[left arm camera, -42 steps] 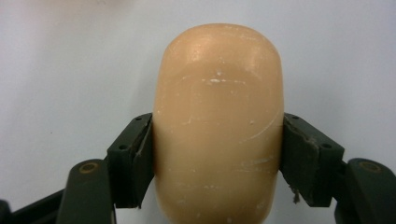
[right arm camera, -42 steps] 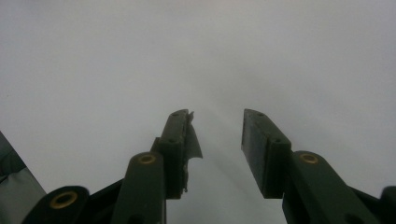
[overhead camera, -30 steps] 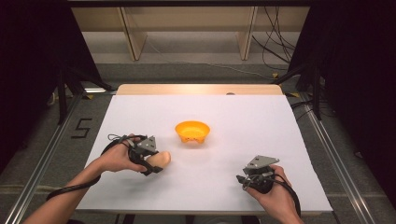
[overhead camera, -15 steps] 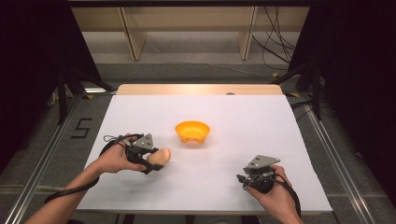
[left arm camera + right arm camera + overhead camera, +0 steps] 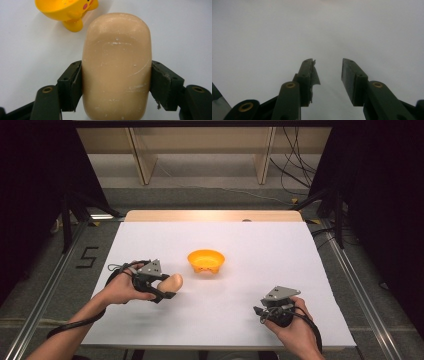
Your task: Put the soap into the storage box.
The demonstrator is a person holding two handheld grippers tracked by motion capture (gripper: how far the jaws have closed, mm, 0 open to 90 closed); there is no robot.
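The left gripper (image 5: 116, 82) is clamped on the soap bar (image 5: 117, 67), a peach-coloured, rounded block. Its 2 jaws press the bar's long sides at the half nearer the camera, so the far half projects forward, free of the tool. This grip leaves the leading end unobstructed — a sensible arrangement if the bar is to be lowered into a receptacle.

In the high view the left gripper (image 5: 161, 288) holds the soap bar (image 5: 172, 281) at the left-front part of the white table (image 5: 260, 250), near the yellow dish (image 5: 206, 261) but apart from it. The yellow dish (image 5: 65, 11) stands upright on small feet, its hollow open upward, and lies ahead of the bar's free end. Judged from this alignment, the work in hand is the transfer of the bar to the dish; the bar is not yet over it.

The right gripper (image 5: 328, 67) has its jaws apart with nothing between them. It (image 5: 261, 312) sits at the right-front of the table, well apart from dish and bar — evidently parked to keep the transfer path clear. Whether the bar touches the table cannot be told.
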